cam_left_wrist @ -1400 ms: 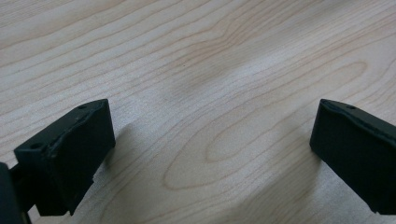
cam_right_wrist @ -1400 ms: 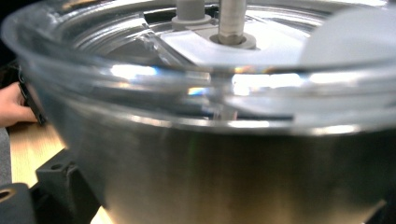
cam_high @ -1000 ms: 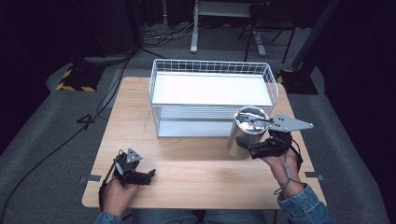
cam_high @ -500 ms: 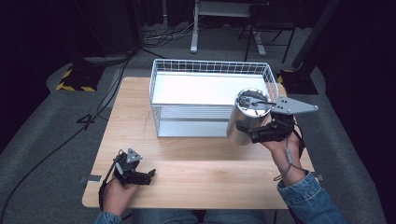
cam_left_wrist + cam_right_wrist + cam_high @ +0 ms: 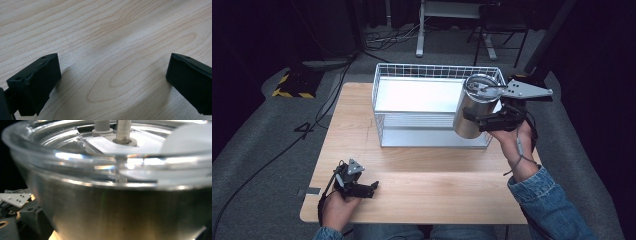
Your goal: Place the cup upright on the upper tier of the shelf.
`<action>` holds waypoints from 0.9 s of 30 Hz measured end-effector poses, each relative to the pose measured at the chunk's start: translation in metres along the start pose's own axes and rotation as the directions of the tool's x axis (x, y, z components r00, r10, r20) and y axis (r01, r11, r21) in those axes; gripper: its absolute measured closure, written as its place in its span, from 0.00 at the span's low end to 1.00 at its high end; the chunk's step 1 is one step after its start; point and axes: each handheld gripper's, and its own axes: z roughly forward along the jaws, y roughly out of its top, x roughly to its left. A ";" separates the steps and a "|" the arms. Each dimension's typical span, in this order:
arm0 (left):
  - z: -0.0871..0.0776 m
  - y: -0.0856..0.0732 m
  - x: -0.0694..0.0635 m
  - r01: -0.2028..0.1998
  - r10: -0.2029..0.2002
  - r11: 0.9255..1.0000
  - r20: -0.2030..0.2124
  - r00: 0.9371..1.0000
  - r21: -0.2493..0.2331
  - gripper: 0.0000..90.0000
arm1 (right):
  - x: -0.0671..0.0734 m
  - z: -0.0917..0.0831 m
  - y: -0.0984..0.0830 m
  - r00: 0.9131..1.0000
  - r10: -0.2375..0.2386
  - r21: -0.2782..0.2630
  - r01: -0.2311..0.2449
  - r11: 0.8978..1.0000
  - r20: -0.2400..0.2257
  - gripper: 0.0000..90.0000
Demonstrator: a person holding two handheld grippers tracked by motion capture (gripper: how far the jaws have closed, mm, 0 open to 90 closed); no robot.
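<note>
Wooden table (image 5: 422, 175) — right claw (image 5: 473, 118) clamps steel tumbler (image 5: 474, 106) above basket (image 5: 432, 107); left claw (image 5: 373, 188) wide open, empty.

1 steel tumbler (image 5: 474, 106), 1 wire basket (image 5: 382, 107), 2 grippers

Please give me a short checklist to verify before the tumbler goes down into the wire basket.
1. Right gripper holds the tumbler: ok, jaws on its side.
2. Tumbler off the table: ok.
3. Tumbler above the basket rim: cannot tell; it overlaps the right front corner.
4. Basket floor free: ok.
5. Lid seated: ok.
6. Left gripper out of the way: ok, open, near the table's front edge.
</note>
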 end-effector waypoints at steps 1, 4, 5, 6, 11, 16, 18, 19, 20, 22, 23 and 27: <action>0.000 0.000 0.000 0.001 -0.001 1.000 0.000 1.000 0.001 0.00 | -0.002 0.002 0.004 1.000 -0.006 -0.006 0.006 1.000 0.005 0.04; 0.000 0.000 0.000 0.002 -0.002 1.000 -0.001 1.000 0.000 0.00 | -0.005 0.006 0.011 1.000 -0.006 -0.013 0.006 1.000 0.016 0.04; 0.000 0.000 0.000 0.005 -0.005 1.000 0.000 1.000 -0.001 0.00 | -0.006 0.008 0.014 1.000 -0.007 -0.023 0.007 1.000 0.021 0.04; 0.000 0.000 0.000 0.003 -0.003 1.000 0.000 1.000 -0.001 0.00 | -0.007 0.012 0.018 1.000 -0.001 -0.026 0.002 1.000 0.030 0.04; 0.000 0.000 0.000 0.002 -0.002 1.000 0.000 1.000 -0.001 0.00 | -0.009 0.021 0.027 0.998 -0.015 -0.022 0.016 1.000 0.058 0.04; 0.000 0.000 0.000 0.001 -0.001 1.000 0.000 1.000 0.000 0.00 | -0.017 0.037 0.038 0.997 0.011 -0.019 -0.010 1.000 0.073 0.04; 0.000 0.000 0.000 0.001 -0.001 1.000 0.001 1.000 0.000 0.00 | -0.019 0.040 0.040 0.997 0.016 -0.018 -0.015 1.000 0.077 0.04; 0.000 0.000 0.000 0.001 -0.001 1.000 0.001 1.000 0.000 0.00 | -0.021 0.043 0.041 0.997 0.017 -0.017 -0.016 1.000 0.081 0.04; 0.000 0.000 0.000 0.001 -0.001 1.000 0.001 1.000 0.000 0.00 | -0.022 0.046 0.042 0.996 0.020 -0.016 -0.018 1.000 0.086 0.04; 0.000 0.000 0.000 0.000 0.000 1.000 0.001 1.000 0.001 0.00 | -0.026 0.051 0.043 0.995 0.026 -0.013 -0.025 1.000 0.099 0.04; 0.000 0.000 0.000 0.001 -0.001 1.000 0.001 1.000 0.001 0.00 | -0.028 0.054 0.043 0.994 0.030 -0.008 -0.030 1.000 0.104 0.04; 0.000 0.000 0.000 0.001 -0.001 1.000 0.001 1.000 0.001 0.00 | -0.036 0.064 0.043 0.992 0.041 -0.008 -0.041 0.999 0.117 0.04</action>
